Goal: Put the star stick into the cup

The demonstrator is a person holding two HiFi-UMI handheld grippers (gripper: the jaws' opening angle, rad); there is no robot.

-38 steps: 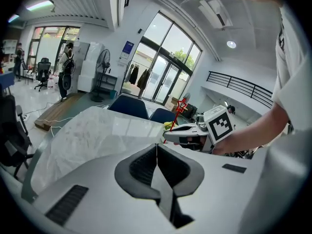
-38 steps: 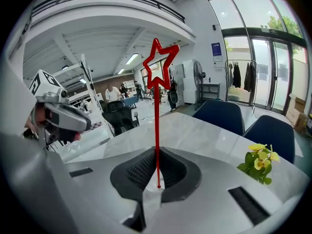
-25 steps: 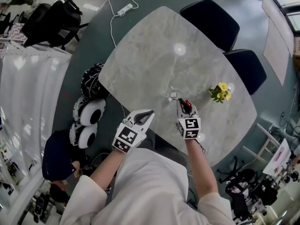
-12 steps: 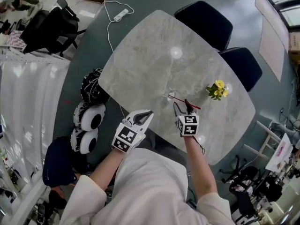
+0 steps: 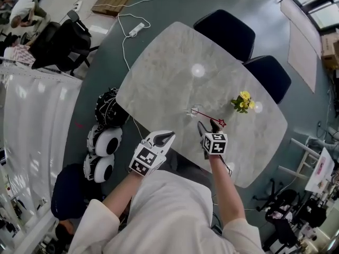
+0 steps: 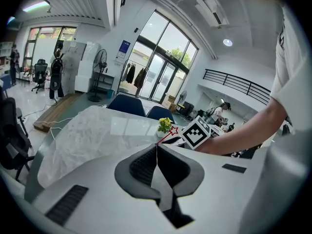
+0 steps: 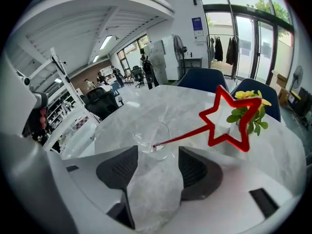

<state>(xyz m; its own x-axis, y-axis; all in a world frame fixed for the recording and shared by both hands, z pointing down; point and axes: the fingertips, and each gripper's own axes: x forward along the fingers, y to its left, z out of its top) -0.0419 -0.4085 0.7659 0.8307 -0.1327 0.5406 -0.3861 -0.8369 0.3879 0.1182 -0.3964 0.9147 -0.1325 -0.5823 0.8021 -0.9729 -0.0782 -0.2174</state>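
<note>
I note the right gripper (image 7: 158,155) has just opened wide, nothing between its jaws, the left gripper (image 6: 157,152) closed and empty, and the star stick (image 7: 185,136) leaning in the cup (image 7: 146,139); placement looks complete.

One table (image 5: 175,73), two chairs (image 5: 221,33) (image 5: 270,75), one cup (image 5: 193,111), one star stick (image 5: 210,117), one flower plant (image 5: 242,102), two grippers (image 5: 169,135) (image 5: 207,125).

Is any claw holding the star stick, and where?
Nothing is held. The right gripper has just opened its jaws, and the star stick leans free in the cup. The left gripper is shut, empty.
</note>
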